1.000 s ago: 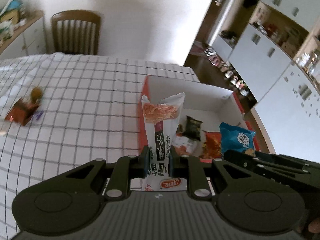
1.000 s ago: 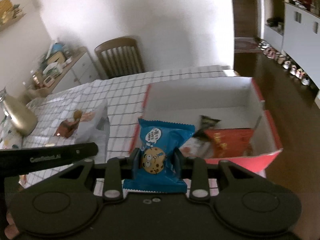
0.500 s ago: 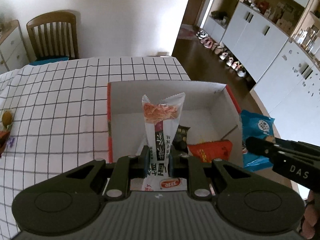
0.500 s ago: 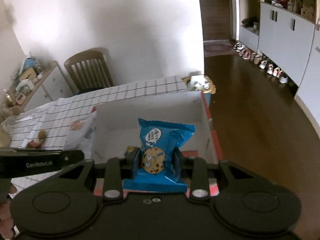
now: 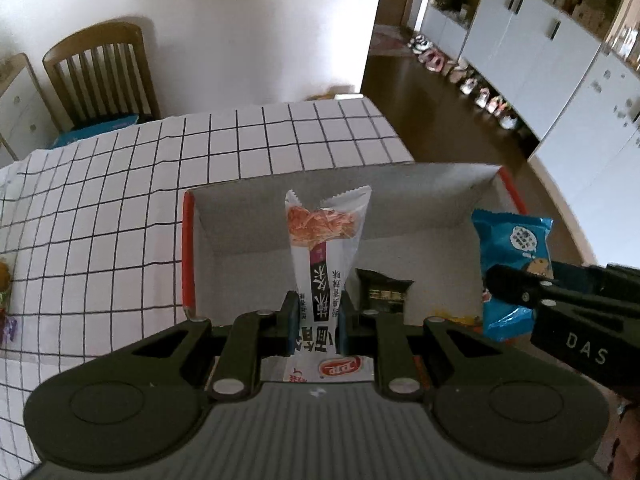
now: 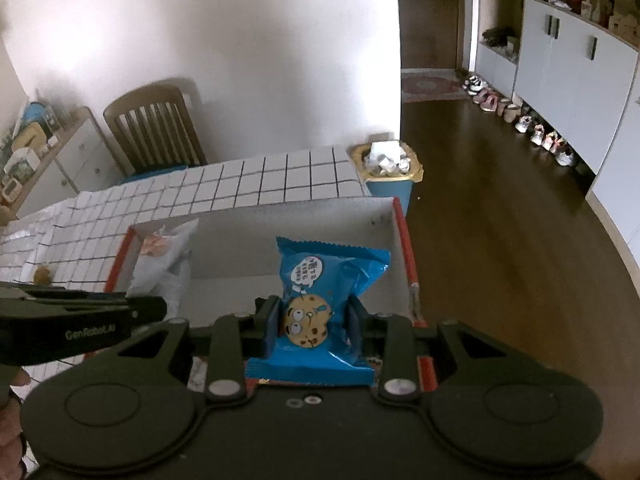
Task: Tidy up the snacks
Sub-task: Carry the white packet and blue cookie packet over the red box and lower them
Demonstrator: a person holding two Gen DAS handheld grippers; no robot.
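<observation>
The white snack packet (image 5: pixel 326 256) is standing upright, long axis vertical, pinched low down by the left tool (image 5: pixel 314 322) and hanging over the left half of the red-edged cardboard box (image 5: pixel 188 248) on the checked tabletop (image 5: pixel 120 200). Over the box's right half, the right tool (image 6: pixel 313 322) is clamping the blue cookie pack (image 6: pixel 320 300). Both are hovering above the box floor, so lowering looks next.
</observation>
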